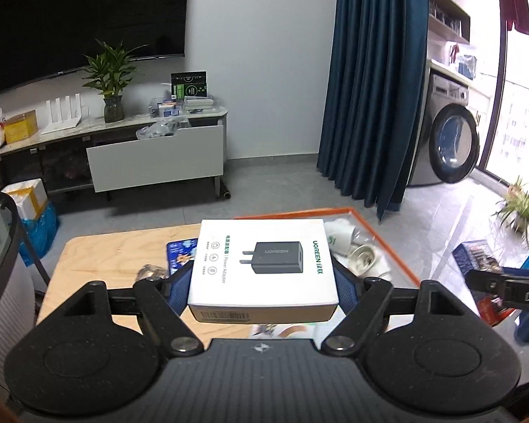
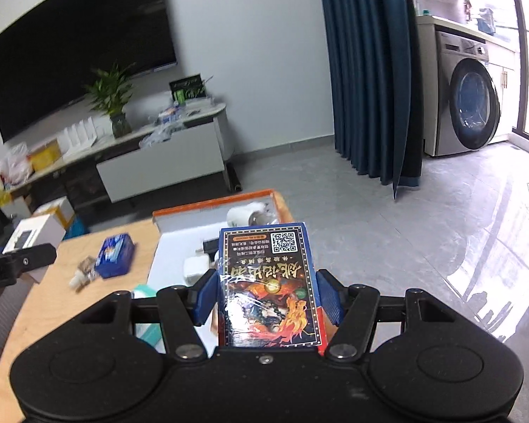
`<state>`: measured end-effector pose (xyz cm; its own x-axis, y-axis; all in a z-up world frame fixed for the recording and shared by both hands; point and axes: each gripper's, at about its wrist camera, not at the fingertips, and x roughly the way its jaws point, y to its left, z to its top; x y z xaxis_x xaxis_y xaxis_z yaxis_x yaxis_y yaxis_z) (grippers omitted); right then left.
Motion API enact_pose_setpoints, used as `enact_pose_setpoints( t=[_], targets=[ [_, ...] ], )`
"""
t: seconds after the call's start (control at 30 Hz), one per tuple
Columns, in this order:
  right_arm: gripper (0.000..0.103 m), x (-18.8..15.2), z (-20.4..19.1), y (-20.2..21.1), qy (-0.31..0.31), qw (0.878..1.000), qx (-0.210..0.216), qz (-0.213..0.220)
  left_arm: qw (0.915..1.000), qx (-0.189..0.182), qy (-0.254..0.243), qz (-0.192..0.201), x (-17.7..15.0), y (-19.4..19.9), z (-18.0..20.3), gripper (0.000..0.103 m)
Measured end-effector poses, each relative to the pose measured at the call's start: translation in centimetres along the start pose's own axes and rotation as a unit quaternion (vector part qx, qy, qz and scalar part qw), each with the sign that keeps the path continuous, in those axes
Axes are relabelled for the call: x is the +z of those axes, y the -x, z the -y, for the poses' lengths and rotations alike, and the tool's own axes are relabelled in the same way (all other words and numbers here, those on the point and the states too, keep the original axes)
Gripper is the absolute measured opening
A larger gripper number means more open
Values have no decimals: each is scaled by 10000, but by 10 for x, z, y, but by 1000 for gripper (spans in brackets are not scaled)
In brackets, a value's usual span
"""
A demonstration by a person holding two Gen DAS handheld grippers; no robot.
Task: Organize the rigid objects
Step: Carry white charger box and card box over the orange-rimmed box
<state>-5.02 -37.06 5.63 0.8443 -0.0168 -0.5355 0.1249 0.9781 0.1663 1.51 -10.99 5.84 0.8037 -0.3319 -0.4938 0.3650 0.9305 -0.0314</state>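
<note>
Pale wood table (image 2: 70, 303) carries a small crinkly wrapped item (image 2: 84, 273) at left, then a blue glossy packet (image 2: 115, 255) lying flat just beside it, then an orange-rimmed tray (image 2: 211, 208) with a white floor at right. Left gripper (image 1: 262, 278) is clamped on a white power adapter box (image 1: 262, 264), blue ribbed pads (image 1: 345, 290) pressing its two short sides; box is flat cardboard, printed face up, long axis across the fingers, plug picture pointing left, barcode edge toward the camera. It is held level above the table, its far end overlapping the tray's left rim in the left wrist view. Inside the tray: white rounded plugs (image 1: 342, 236) and a white square charger (image 2: 195, 268). Right gripper (image 2: 266, 294) is closed on a dark card box (image 2: 268, 289), shrink-wrapped and shiny, blue border, red-orange artwork; long axis runs straight away along the fingers, QR-code end farthest and tipped slightly up. It sits over the tray's near right part, lifted off the surface. Both grippers face forward, roughly level, side by side.
</note>
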Motion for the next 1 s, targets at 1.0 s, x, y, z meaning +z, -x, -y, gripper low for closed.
enact_pose_setpoints(
  t=[1.0],
  targets=[
    [73,9,-6,-3,307,9993,199,51,9991,-33,341,-260,-2,-3,46,79]
  ],
)
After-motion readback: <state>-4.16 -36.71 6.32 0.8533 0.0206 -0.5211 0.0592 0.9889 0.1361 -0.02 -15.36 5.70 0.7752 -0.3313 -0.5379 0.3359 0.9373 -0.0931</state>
